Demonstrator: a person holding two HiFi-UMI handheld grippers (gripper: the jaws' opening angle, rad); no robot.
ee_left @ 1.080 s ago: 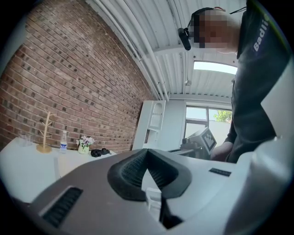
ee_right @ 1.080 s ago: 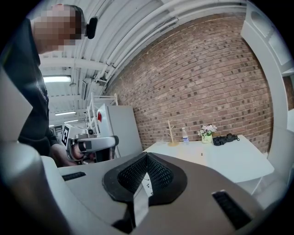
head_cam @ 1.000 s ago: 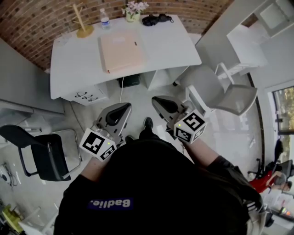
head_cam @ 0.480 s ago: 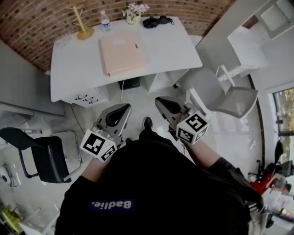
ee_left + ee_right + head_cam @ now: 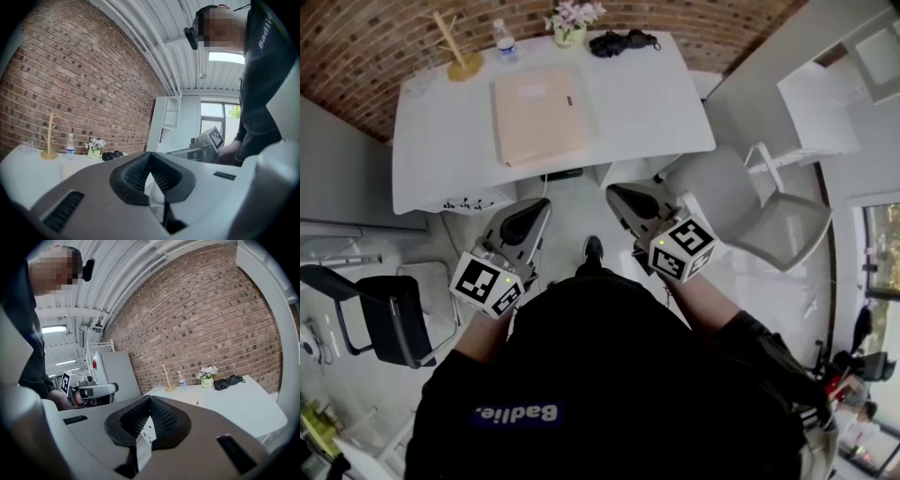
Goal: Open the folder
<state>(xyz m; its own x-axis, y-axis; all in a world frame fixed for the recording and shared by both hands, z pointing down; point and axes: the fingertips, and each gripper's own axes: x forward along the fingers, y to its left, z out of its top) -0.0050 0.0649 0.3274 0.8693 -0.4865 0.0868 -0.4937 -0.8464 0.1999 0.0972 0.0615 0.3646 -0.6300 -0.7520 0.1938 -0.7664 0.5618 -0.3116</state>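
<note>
A beige folder [image 5: 542, 114] lies flat and closed on the white table [image 5: 647, 103], a little left of its middle. Both grippers are held over the floor in front of the table, short of its near edge and pointing toward it. My left gripper [image 5: 532, 208] [image 5: 150, 154] is shut, its pads meeting with nothing between them. My right gripper [image 5: 622, 194] [image 5: 150, 398] is also shut and empty. Neither touches the folder. The right gripper view shows the table top ahead and the left gripper off to its left.
At the table's far edge stand a wooden rack [image 5: 450, 42], a water bottle [image 5: 503, 42], a flower vase [image 5: 572, 23] and a black bundle [image 5: 623, 40]. A grey chair [image 5: 750, 202] stands to the right, a black chair [image 5: 384, 314] to the left. A drawer unit [image 5: 473, 200] sits under the table.
Both grippers have moved forward toward the table together with the person, and the table's near edge is now closer to them. Their jaws look the same throughout.
</note>
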